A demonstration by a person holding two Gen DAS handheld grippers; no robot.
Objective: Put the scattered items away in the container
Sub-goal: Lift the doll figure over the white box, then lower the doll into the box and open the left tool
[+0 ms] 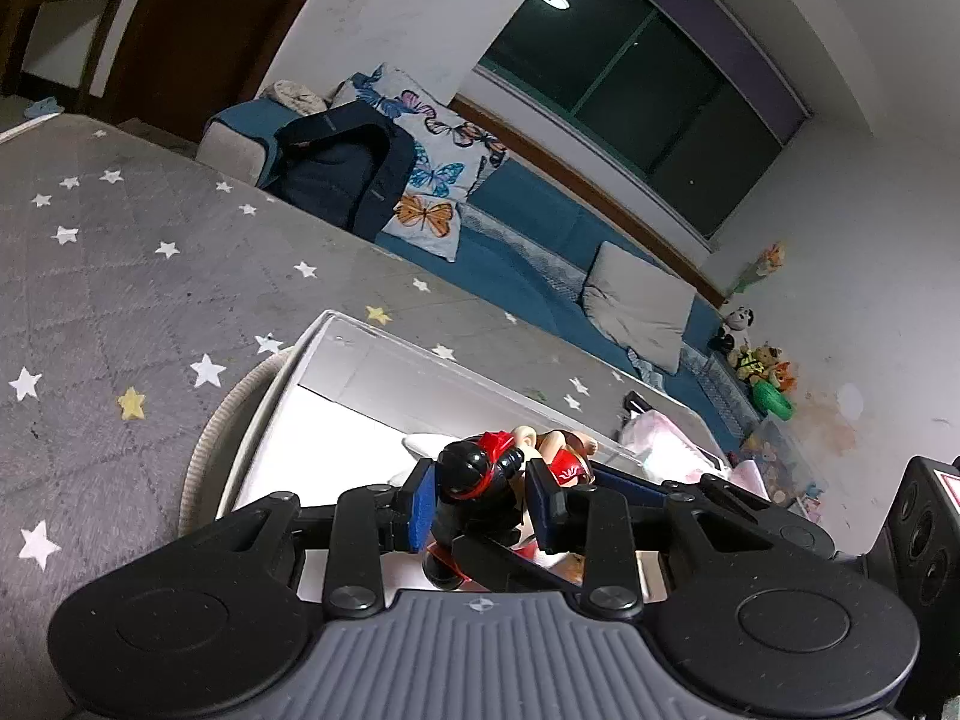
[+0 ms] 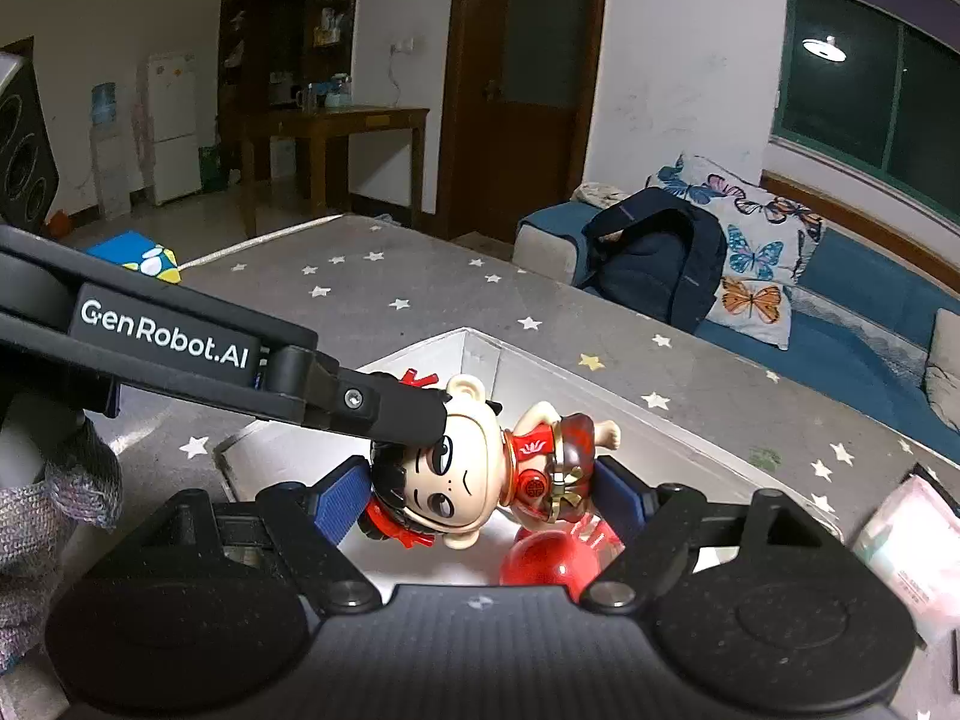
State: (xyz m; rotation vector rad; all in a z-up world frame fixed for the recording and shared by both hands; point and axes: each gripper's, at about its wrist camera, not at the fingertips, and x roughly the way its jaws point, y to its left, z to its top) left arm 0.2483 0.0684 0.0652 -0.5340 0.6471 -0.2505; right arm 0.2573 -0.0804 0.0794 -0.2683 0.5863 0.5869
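Note:
A toy figurine (image 2: pixel 474 468) with a big cream head, black hair and red outfit hangs over the white box (image 2: pixel 480 354). My left gripper (image 1: pixel 483 495) is shut on the figurine's head (image 1: pixel 474 474); its arm (image 2: pixel 240 360) reaches in from the left in the right wrist view. My right gripper (image 2: pixel 486 498) is open, its blue pads either side of the figurine without clearly pressing it. A red glossy base (image 2: pixel 552 558) shows below the figurine, inside the box.
The box sits on a grey star-patterned cloth (image 1: pixel 120 276). A pink packet (image 2: pixel 906 546) lies to the right. A blue sofa with a butterfly pillow (image 2: pixel 756 252) and dark backpack (image 2: pixel 654 252) stands behind the table.

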